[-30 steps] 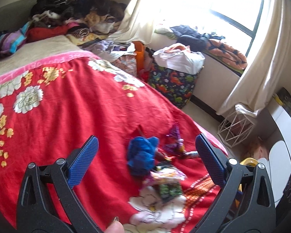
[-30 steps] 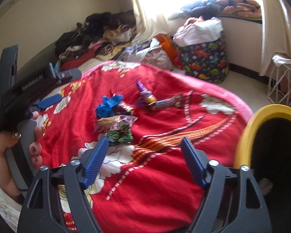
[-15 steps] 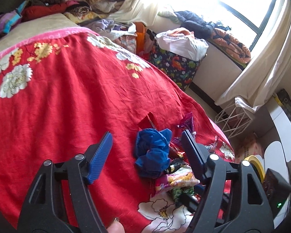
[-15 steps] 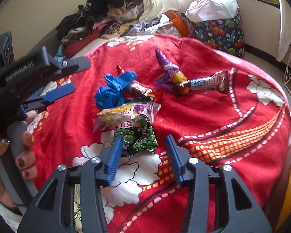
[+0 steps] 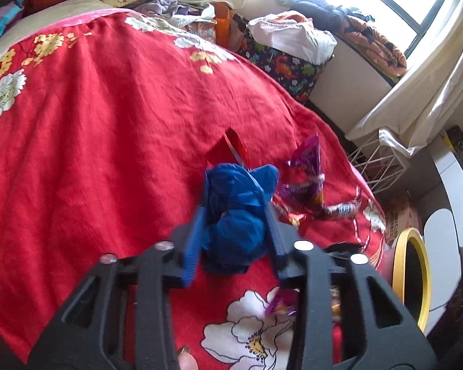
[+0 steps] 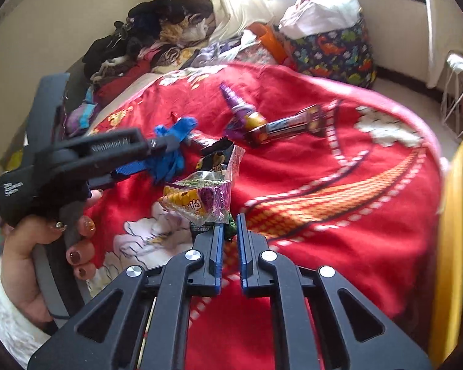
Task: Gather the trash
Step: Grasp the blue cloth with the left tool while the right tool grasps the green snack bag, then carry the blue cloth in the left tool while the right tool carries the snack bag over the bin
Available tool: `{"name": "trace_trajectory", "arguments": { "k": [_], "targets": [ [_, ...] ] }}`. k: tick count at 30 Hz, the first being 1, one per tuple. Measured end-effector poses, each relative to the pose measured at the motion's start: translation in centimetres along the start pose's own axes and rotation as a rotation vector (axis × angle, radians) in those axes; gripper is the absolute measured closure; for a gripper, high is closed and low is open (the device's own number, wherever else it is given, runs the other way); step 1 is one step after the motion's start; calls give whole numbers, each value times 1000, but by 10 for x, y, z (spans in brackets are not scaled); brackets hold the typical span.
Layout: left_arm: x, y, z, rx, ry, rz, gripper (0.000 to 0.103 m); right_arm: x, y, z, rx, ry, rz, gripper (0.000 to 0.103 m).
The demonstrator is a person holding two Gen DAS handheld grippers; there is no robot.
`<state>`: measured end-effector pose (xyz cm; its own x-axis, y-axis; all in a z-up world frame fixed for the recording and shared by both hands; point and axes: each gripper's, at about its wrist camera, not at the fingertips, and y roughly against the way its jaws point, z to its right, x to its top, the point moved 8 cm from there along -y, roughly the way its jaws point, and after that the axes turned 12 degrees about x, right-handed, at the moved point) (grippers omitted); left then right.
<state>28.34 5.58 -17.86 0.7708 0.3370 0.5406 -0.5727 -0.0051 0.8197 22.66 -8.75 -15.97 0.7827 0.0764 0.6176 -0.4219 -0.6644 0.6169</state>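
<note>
While the right hand-held gripper rests low at six o'clock in its own view, its blue pads stand pressed nearly together, pinching the edge of a green snack packet that lies on the red bedspread. Just beyond it sits a yellow-and-purple wrapper, with a clear crumpled packet touching its far side. At nine o'clock a person's hand with painted nails holds the left hand-held gripper, whose jaws are closing with the crumpled blue plastic between them; both fingers already touch its sides. Beside that wad, toward two o'clock in the left view, lie a purple cone-shaped wrapper and a chocolate bar wrapper. A yellow-rimmed bin stands off the bed's edge at four o'clock. Farther off, a dinosaur-print basket stuffed with white cloth sits under the window, and clothes are heaped against the wall at eleven o'clock.
</note>
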Motion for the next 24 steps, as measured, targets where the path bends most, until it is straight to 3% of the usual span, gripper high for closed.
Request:
{"name": "trace_trajectory", "arguments": {
  "k": [7, 24],
  "targets": [
    [-11, 16, 7, -34, 11, 25, 90, 4, 42, 1, -102, 118, 86, 96],
    [-7, 83, 50, -125, -49, 145, 91, 20, 93, 15, -80, 49, 197, 96]
  ]
}}
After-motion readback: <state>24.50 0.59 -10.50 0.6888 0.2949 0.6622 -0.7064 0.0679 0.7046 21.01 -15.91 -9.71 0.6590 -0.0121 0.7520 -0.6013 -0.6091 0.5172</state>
